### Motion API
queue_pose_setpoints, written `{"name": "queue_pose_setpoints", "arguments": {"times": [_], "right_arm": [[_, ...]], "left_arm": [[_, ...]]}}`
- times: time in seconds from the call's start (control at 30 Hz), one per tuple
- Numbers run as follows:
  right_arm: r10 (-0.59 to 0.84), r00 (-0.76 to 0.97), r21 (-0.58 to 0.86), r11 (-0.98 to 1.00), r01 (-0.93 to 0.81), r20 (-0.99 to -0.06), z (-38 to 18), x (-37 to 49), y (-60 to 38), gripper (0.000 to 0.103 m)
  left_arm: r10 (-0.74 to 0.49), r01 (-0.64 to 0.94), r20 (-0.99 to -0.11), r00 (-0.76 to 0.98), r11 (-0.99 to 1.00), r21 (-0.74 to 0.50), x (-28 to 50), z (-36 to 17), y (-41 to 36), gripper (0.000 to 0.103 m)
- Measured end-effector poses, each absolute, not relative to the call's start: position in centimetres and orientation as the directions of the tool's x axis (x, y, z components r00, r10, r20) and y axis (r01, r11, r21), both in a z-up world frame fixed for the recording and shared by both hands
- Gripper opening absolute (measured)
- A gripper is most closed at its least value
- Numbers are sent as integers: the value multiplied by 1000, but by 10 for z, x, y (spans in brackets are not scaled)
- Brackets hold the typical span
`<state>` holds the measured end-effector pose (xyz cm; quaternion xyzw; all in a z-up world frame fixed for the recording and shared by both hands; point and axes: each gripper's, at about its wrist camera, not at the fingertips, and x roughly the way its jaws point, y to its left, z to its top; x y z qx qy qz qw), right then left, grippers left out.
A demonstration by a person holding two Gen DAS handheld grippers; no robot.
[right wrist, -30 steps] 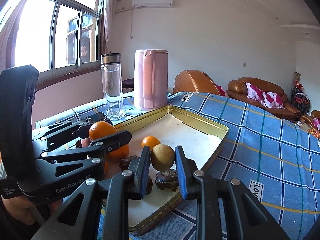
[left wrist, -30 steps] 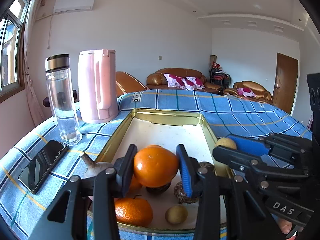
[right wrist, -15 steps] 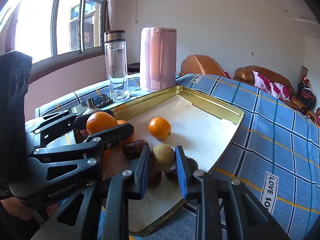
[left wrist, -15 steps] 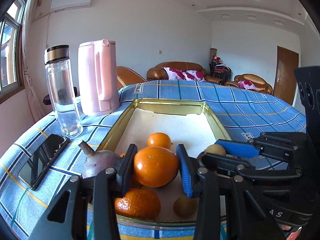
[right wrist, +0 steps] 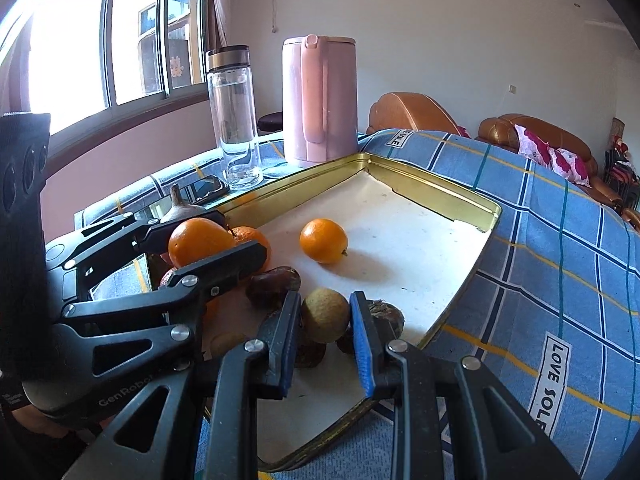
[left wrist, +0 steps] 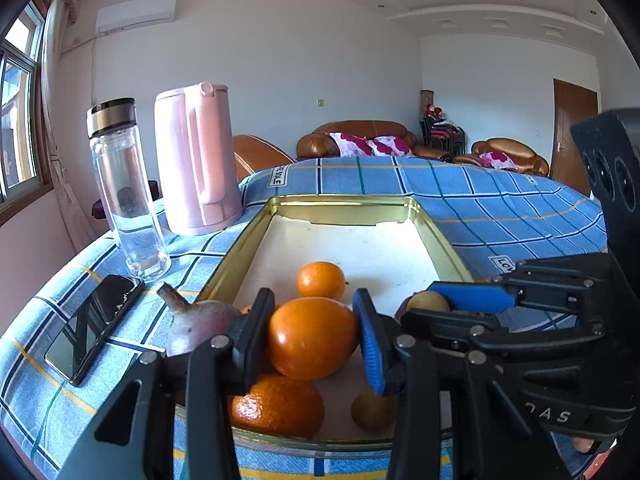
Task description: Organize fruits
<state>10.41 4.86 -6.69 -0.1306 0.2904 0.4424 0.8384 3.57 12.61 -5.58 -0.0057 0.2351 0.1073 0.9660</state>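
We've got both grabs done: left gripper [left wrist: 312, 336] is clamped on an orange [left wrist: 312, 338], right gripper [right wrist: 325, 318] on a small yellowish fruit [right wrist: 324, 314], both just above the near end of the gold tray [right wrist: 424, 188]. Next we probably set each down in its own spot, gently so nothing rolls.

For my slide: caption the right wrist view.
Right gripper holds a small yellow-brown fruit above the gold tray.
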Motion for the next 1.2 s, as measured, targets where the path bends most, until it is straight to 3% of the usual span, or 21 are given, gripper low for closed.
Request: {"name": "queue_pose_setpoints", "arguments": {"times": [0.13, 0.27, 0.4, 0.53, 0.63, 0.97, 1.2], "right_arm": [[664, 442, 37, 577, -816, -604, -67, 104, 47, 29], [658, 462, 31, 593, -804, -594, -65, 103, 43, 40], [652, 492, 17, 612, -791, -577, -60, 99, 36, 48], [641, 546, -10, 644, -765, -540, -49, 90, 22, 59], [633, 595, -34, 670, -742, -495, -37, 81, 10, 69], [570, 750, -147, 755, -640, -335, -7, 48, -16, 84], [536, 783, -140, 790, -597, -315, -2, 48, -29, 86]], "left_arm": [[201, -207, -462, 864, 978, 38, 36, -56, 128, 42], [200, -207, -463, 864, 978, 36, 34, -55, 129, 46], [213, -218, -449, 868, 975, 41, 28, -50, 129, 58], [245, -252, -410, 879, 967, 38, 17, -40, 129, 84], [241, -256, -384, 891, 967, 13, 9, -30, 129, 95], [214, -229, -312, 926, 973, -12, -10, -9, 118, 102], [201, -209, -296, 934, 978, 6, -14, -3, 108, 103]]}}
